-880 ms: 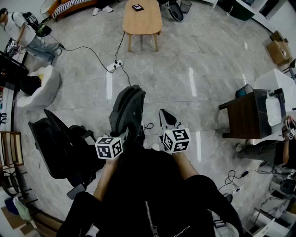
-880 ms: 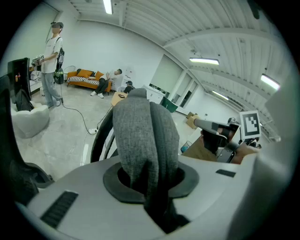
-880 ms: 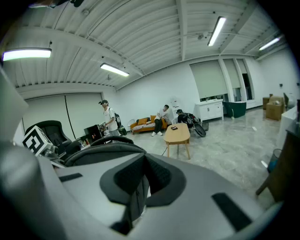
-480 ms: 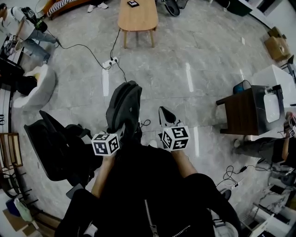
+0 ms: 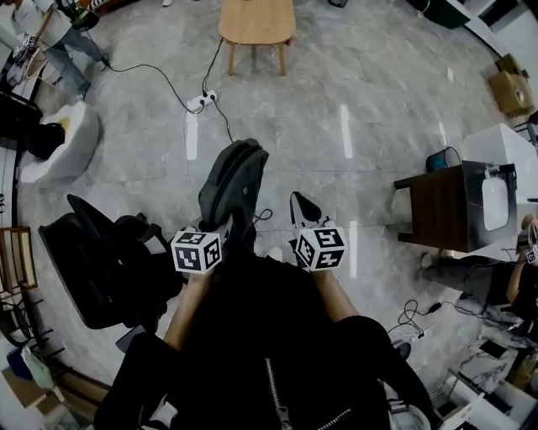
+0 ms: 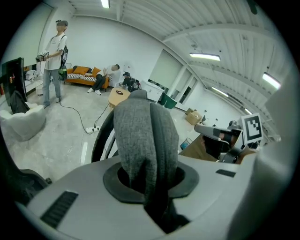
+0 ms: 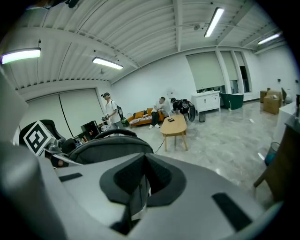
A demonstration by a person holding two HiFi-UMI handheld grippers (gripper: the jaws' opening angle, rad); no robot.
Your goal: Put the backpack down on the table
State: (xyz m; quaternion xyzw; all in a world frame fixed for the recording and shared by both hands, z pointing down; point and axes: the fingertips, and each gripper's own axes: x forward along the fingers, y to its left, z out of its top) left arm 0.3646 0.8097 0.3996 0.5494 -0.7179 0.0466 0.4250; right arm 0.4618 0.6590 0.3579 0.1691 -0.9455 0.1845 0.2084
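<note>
The dark grey backpack (image 5: pixel 231 180) hangs over the floor in front of the person, and my left gripper (image 5: pixel 225 233) is shut on its grey fabric. In the left gripper view that fabric (image 6: pixel 140 136) rises straight out from between the jaws of my left gripper (image 6: pixel 150 187). My right gripper (image 5: pixel 303 214) is just right of the backpack, its jaws together with nothing seen between them; its own view shows the backpack (image 7: pixel 108 145) to the left of my right gripper (image 7: pixel 138 187). The light wooden table (image 5: pixel 256 21) stands far ahead on the floor, also the table (image 7: pixel 174 125).
A black office chair (image 5: pixel 92 269) stands close on the left. A dark side table (image 5: pixel 445 210) is on the right. A power strip with cables (image 5: pixel 202 101) lies on the floor between me and the table. A white beanbag (image 5: pixel 59 143) and a person (image 5: pixel 42 34) are far left.
The wooden table has slid toward the top edge of the head view. The backpack stays in the left gripper, and both grippers keep their places in front of the person.
</note>
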